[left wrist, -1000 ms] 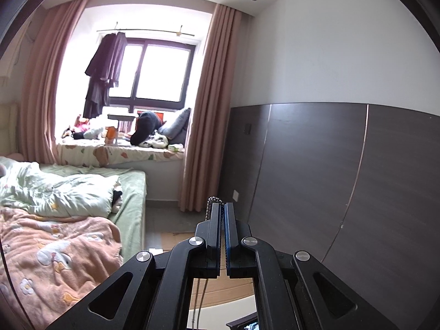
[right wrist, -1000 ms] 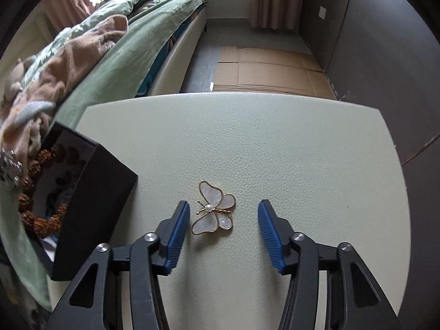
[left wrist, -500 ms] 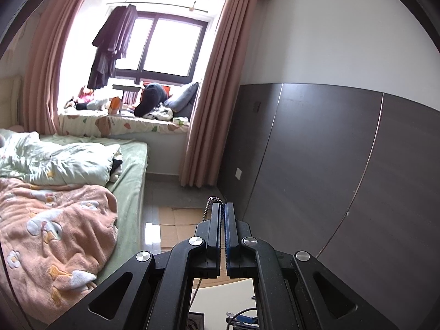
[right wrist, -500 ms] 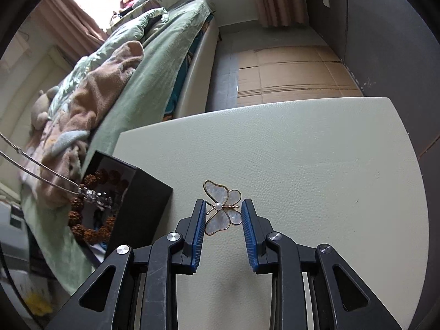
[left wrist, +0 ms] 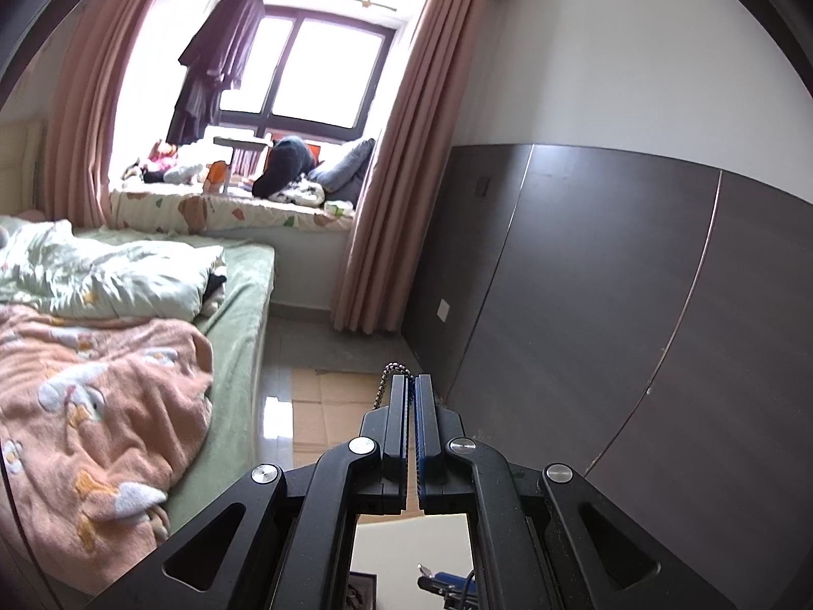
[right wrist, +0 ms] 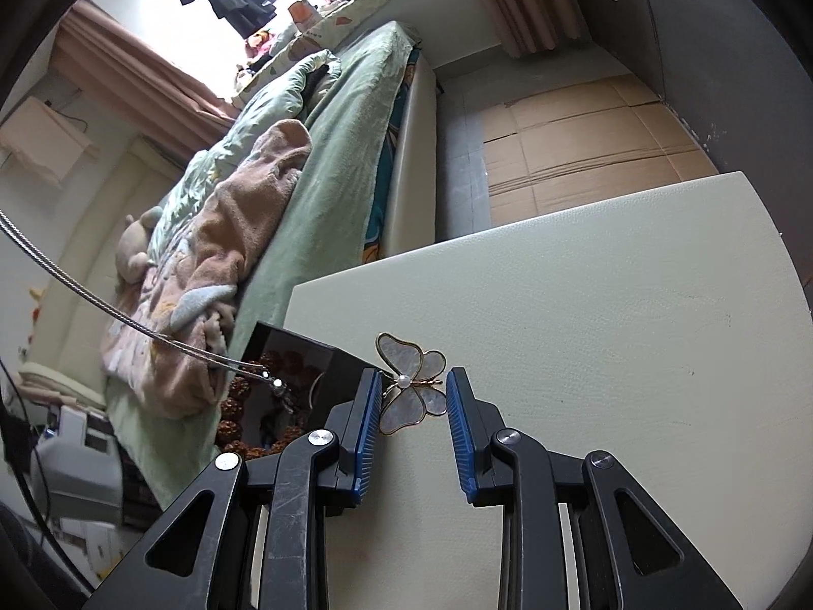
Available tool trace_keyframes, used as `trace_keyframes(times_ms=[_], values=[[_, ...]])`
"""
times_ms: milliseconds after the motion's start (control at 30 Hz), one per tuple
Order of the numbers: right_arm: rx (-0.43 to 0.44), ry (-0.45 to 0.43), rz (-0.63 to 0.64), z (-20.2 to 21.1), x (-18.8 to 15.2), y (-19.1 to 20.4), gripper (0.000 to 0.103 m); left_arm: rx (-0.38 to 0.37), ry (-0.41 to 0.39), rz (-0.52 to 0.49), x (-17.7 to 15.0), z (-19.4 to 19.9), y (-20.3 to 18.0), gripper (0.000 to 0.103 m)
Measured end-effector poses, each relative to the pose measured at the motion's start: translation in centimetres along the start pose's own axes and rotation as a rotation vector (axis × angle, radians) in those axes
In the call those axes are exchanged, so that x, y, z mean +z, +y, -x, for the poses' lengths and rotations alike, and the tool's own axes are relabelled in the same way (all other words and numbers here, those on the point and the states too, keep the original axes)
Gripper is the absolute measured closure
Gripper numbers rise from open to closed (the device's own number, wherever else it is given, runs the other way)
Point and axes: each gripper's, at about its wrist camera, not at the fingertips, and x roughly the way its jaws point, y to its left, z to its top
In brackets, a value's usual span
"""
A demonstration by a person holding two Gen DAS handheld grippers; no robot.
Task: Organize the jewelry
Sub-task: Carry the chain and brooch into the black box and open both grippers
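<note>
- At the far left of the right wrist view, a silver chain (right wrist: 117, 312) slanted down from the upper edge, its pendant end hanging over the open black box (right wrist: 284, 396); I judged it was being lowered there for storage.
- The box sat at the left corner of the pale table (right wrist: 610, 330), with a brown bead bracelet (right wrist: 244, 396) inside.
- The left gripper (left wrist: 410, 381) was pressed together on a chain loop (left wrist: 390, 371) showing above its tips, held high so the length could dangle free.
- The right gripper (right wrist: 412, 381) pinched the butterfly brooch (right wrist: 409, 381) by its wing edges, blue pads (right wrist: 370, 406) on either side; it looked raised off the table, just right of the box, probably bound for it too.
- The table to the right lay bare.
</note>
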Motion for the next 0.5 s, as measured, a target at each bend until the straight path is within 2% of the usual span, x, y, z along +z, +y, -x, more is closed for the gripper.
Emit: trace_keyframes(times_ms=[267, 500], values=[[0.132, -0.057, -0.007, 0.9, 0.2, 1.2, 0.075, 0.025, 0.075, 0.095, -4.8, -2.4, 2.8, 0.102], [0.187, -0.095, -0.028, 1.0, 0.4, 1.8, 0.075, 0.004, 0.126, 0.223, -9.9, -3.9, 4.7, 0.102]])
